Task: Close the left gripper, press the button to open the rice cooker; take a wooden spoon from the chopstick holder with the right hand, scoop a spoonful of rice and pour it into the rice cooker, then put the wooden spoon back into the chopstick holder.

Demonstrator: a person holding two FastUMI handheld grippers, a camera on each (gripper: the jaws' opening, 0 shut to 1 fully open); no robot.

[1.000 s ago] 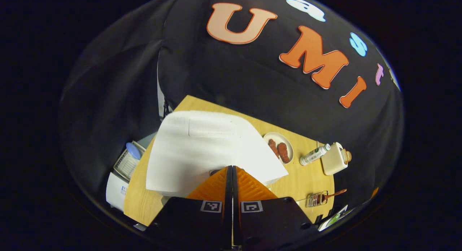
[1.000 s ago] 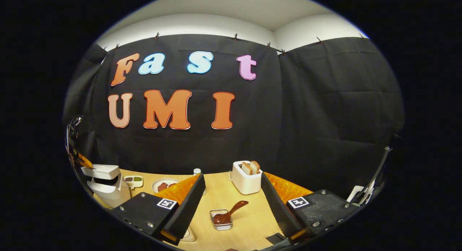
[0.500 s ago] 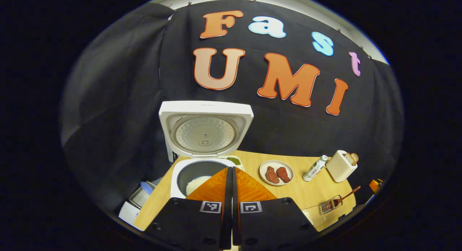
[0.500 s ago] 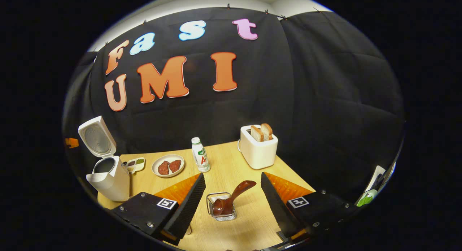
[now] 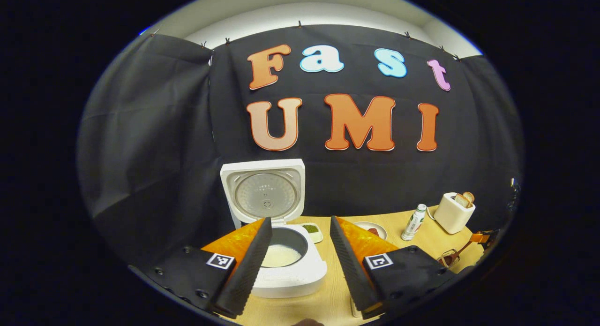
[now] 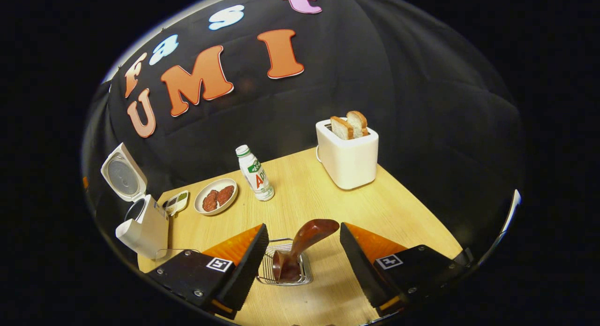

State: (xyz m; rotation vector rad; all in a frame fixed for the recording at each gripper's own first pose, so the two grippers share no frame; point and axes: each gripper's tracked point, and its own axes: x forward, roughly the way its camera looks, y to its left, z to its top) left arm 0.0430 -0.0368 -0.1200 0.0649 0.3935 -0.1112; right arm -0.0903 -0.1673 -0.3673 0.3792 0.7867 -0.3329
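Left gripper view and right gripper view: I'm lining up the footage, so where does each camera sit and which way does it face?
Left gripper view: rides the left gripper, fingers apart, facing the open white rice cooker.
Right gripper view: rides the right gripper, fingers apart, looking down at the brown wooden spoon in the wire chopstick holder.
Shared: rice cooker, white toaster, wooden table.

bottle (image 6: 255, 173) | label print red and green, too small to read

Right gripper view: on the table (image 6: 328, 199), cooker (image 6: 140, 223) at far left, lid up. Rightward along the back: small dish (image 6: 176, 202), plate (image 6: 216, 196), bottle (image 6: 254, 173), toaster (image 6: 348, 155). Holder (image 6: 285, 268) in front, spoon (image 6: 300, 246) standing in it.
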